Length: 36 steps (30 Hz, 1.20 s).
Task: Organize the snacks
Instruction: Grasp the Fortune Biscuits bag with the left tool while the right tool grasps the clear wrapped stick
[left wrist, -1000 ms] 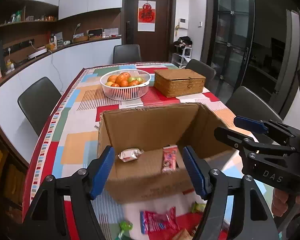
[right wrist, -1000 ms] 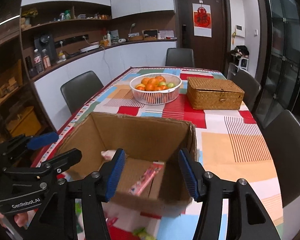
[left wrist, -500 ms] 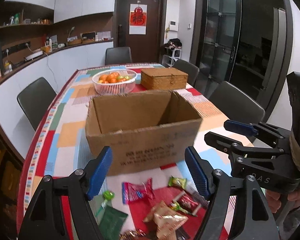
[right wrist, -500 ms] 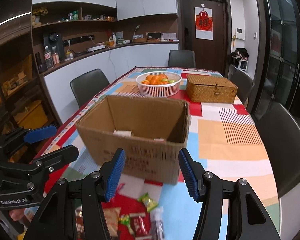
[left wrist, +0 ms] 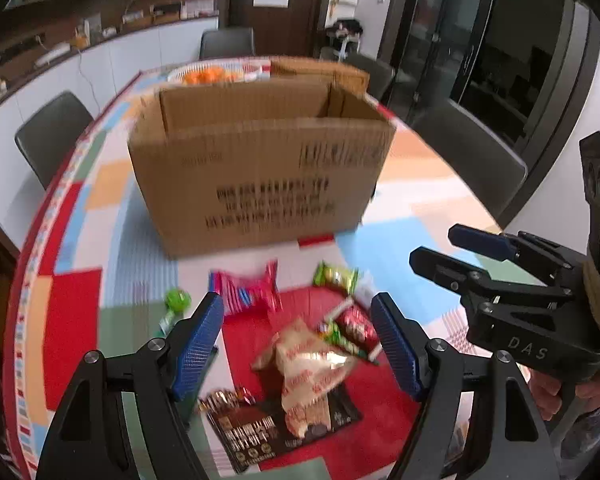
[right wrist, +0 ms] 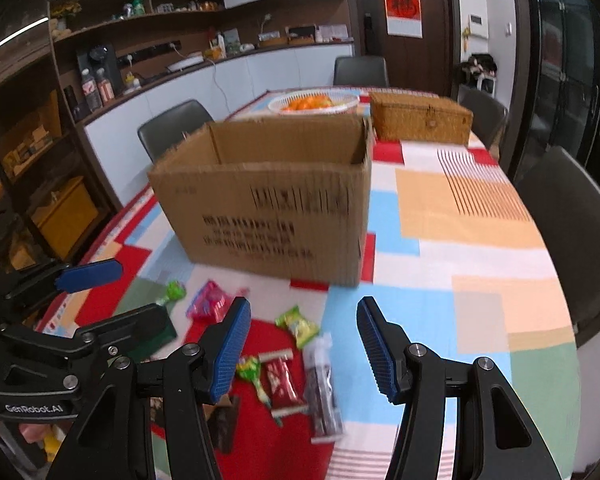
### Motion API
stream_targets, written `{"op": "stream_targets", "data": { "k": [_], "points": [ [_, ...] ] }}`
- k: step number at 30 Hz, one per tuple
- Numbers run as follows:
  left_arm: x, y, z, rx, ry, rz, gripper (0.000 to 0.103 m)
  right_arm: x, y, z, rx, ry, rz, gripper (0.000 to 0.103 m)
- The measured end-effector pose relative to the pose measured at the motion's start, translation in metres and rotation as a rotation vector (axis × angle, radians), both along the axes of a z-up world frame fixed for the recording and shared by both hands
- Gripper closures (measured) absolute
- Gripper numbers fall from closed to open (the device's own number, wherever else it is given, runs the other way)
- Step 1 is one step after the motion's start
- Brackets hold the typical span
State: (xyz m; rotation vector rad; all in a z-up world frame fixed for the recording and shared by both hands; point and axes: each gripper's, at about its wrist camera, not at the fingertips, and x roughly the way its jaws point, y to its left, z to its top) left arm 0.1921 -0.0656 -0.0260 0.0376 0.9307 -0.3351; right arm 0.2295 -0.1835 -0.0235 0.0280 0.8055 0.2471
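An open cardboard box (left wrist: 260,168) (right wrist: 272,200) stands on the patchwork tablecloth. Loose snacks lie in front of it: a pink packet (left wrist: 248,292) (right wrist: 212,300), a green packet (left wrist: 336,278) (right wrist: 298,326), a green lollipop (left wrist: 178,300), a beige packet (left wrist: 308,364) on a dark chocolate packet (left wrist: 268,428), a red packet (right wrist: 280,380) and a dark silvery packet (right wrist: 322,384). My left gripper (left wrist: 298,344) (right wrist: 136,294) hangs open above the beige packet. Beside it, above the red and silvery packets, is my right gripper (right wrist: 304,344) (left wrist: 436,246), open too. Neither holds anything.
Behind the box are a white basket of oranges (right wrist: 314,104) and a wicker box (right wrist: 420,120). Dark chairs (left wrist: 52,136) (right wrist: 572,216) line both long sides of the table. A counter and shelves run along the left wall. A hand (left wrist: 560,396) holds the right gripper.
Both grippers have drawn back from above the box and sunk toward the table. The box's inside has gone out of sight, and the loose snacks now lie under the fingers.
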Motion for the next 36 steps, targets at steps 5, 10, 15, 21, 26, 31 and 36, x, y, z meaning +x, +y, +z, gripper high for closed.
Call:
{"op": "stream_targets", "data": {
  "k": [5,10,15,21,26,31,36],
  "points": [
    [-0.001,-0.002,-0.023,0.016,0.077,0.004,0.027,-0.005,-0.002,-0.022,-0.004,0.063,-0.008,0.047],
    [0.005,-0.004,-0.042,0.000,0.149,0.015,0.028,-0.006,-0.006,-0.042,0.006,0.125,-0.016,0.047],
    [0.013,-0.005,-0.054,0.002,0.186,0.037,0.028,-0.003,-0.010,-0.058,0.016,0.170,-0.027,0.047],
    [0.023,-0.006,-0.072,0.006,0.232,0.058,0.029,0.006,-0.014,-0.077,0.022,0.222,-0.041,0.047],
    [0.026,-0.005,-0.081,0.007,0.259,0.057,0.034,0.009,-0.015,-0.087,0.017,0.244,-0.047,0.047],
    [0.024,-0.001,-0.087,0.018,0.271,0.052,0.036,0.011,-0.013,-0.093,0.001,0.262,-0.044,0.054],
    [0.027,0.003,-0.094,0.002,0.306,0.060,0.041,0.014,-0.010,-0.094,-0.035,0.262,-0.046,0.057]
  ]
}}
